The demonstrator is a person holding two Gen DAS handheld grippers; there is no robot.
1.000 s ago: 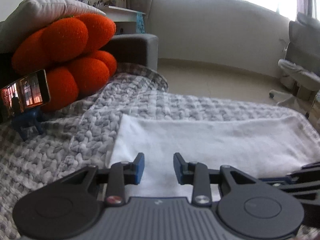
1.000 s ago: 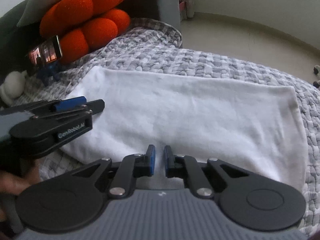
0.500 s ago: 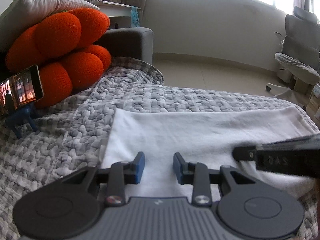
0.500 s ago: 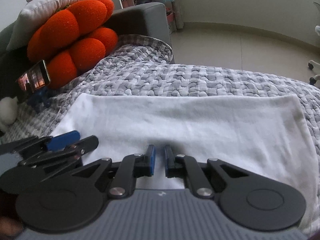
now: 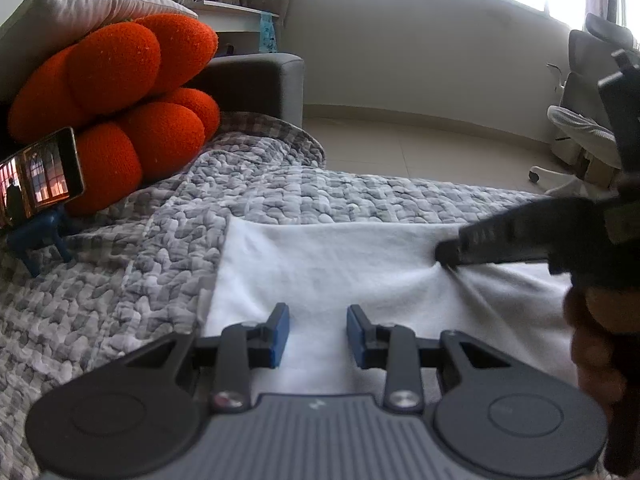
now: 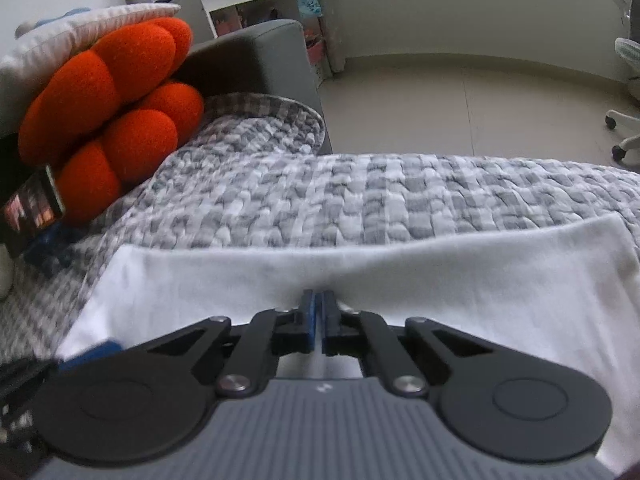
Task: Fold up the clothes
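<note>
A white folded garment (image 5: 360, 272) lies flat on a grey-and-white quilted blanket (image 5: 120, 280) covering a sofa, its long edges running left to right. The left gripper (image 5: 318, 334) hovers low over the garment's near left part, level and pointing forward, its blue-padded fingers (image 5: 280, 332) spread apart with white cloth showing between them. The right gripper (image 6: 319, 318) reaches in from the right, angled down onto the middle of the garment; its fingers are pressed together on a pinch of the cloth, and creases radiate from its tip (image 5: 450, 254). The person's hand (image 5: 600, 344) holding it shows at the right edge. An orange bulbous cushion (image 5: 120, 92) leans at the sofa's back left, with a phone (image 5: 38, 178) on a blue stand in front of it.
</note>
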